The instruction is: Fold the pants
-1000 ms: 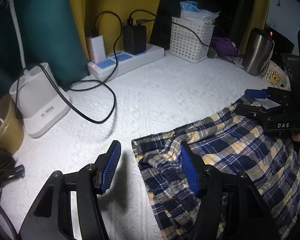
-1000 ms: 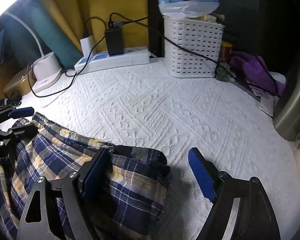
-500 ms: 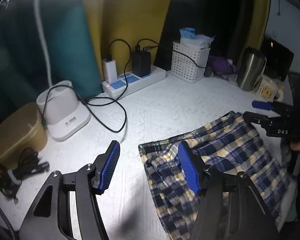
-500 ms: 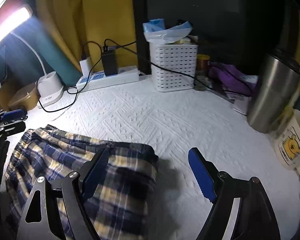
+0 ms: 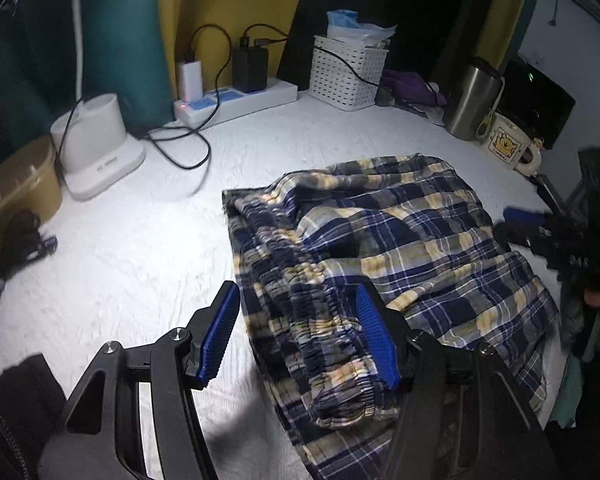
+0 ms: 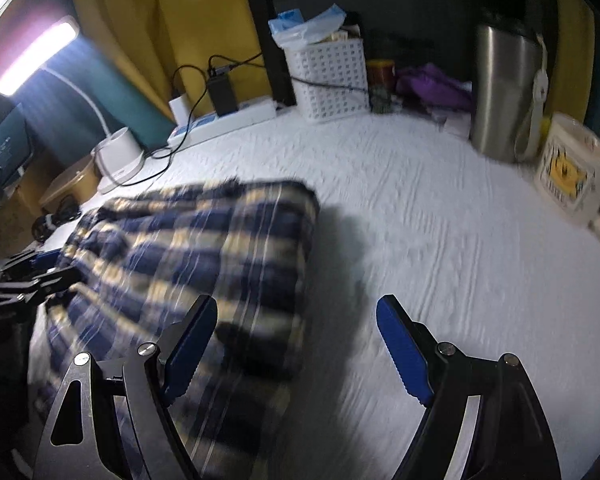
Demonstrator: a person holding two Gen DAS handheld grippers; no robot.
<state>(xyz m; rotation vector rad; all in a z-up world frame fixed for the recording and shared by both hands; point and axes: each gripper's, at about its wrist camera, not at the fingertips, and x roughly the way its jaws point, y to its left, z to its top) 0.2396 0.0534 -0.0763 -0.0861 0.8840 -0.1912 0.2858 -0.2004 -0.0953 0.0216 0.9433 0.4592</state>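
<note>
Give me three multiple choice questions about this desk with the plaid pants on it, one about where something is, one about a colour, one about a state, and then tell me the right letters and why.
1. Where does the white basket stand?
A. At the back, beside the power strip
B. On top of the pants
C. Between the left gripper's fingers

2. What colour are the pads on the gripper fingers?
A. Red
B. Blue
C. Green

3. How is the right gripper at this moment?
A. Shut on the steel tumbler
B. Shut on the basket
C. Open, gripping nothing

Answers:
1 A: the basket sits at the rear of the white cloth, just right of the power strip.
2 B: the ribbed pads on both grippers are blue.
3 C: its jaws stand wide apart above the pants and cloth, pressing on nothing.
</note>
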